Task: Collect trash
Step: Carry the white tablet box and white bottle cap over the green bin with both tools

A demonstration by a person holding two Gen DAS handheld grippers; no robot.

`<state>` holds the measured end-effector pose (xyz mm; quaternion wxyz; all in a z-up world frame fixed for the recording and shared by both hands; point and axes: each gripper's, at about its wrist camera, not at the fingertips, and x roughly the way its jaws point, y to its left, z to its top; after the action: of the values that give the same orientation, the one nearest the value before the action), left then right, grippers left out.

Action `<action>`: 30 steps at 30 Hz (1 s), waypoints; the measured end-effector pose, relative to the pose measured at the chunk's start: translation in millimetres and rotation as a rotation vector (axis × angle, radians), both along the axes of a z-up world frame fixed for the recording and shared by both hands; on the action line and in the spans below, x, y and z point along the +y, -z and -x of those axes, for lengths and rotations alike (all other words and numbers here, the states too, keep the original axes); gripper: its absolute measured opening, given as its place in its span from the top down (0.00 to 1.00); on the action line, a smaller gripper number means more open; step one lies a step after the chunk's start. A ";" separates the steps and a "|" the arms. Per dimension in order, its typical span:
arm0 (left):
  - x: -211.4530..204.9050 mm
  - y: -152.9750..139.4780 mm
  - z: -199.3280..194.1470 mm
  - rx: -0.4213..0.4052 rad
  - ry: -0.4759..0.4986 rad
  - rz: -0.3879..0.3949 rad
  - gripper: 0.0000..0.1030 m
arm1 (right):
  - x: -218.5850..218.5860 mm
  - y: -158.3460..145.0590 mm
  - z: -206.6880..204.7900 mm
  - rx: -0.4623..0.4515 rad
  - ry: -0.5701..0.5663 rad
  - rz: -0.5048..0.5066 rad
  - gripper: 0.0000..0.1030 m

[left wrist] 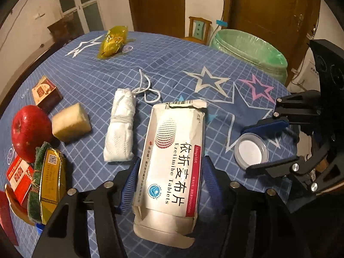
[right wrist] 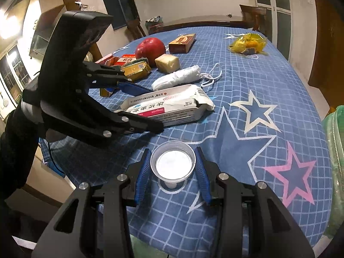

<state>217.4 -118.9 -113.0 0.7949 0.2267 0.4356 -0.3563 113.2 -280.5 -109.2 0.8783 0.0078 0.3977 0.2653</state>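
A torn white Ezetimibe tablet box (left wrist: 172, 167) lies on the blue star cloth, between the open fingers of my left gripper (left wrist: 169, 185); the pads sit close beside its sides. It also shows in the right wrist view (right wrist: 167, 105). A small clear plastic cup (right wrist: 173, 164) stands between the open fingers of my right gripper (right wrist: 173, 172), pads just off its rim. The cup also shows in the left wrist view (left wrist: 251, 150). A rolled white mask (left wrist: 120, 126) and a yellow wrapper (left wrist: 112, 42) lie farther off.
A bin with a green liner (left wrist: 251, 49) stands past the table's far right edge. At the left lie a red apple (left wrist: 30, 131), a pale sponge block (left wrist: 71, 122), small boxes (left wrist: 45, 92) and a gold packet (left wrist: 51, 180) in a dish.
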 end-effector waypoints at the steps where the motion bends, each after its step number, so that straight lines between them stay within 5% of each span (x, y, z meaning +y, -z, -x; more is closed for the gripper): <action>1: -0.2 0.1 1.3 -0.011 -0.010 0.002 0.46 | -0.4 -0.1 0.7 -0.005 0.006 0.002 0.62; 11: 17.0 -24.1 24.4 -0.119 -0.203 0.144 0.47 | -17.5 -16.2 9.5 -0.077 0.090 -0.018 0.62; 22: -1.0 -69.8 44.4 -0.289 -0.433 0.289 0.47 | -43.3 -79.5 30.1 -0.358 0.315 0.043 0.62; 30: -15.8 -92.4 72.4 -0.418 -0.551 0.347 0.46 | -41.0 -97.5 28.4 -0.453 0.375 0.081 0.62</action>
<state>145.0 -134.7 -20.5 0.9591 0.0311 0.2418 -0.1438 84.8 -321.5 -11.6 0.9780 -0.0132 0.1935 0.0774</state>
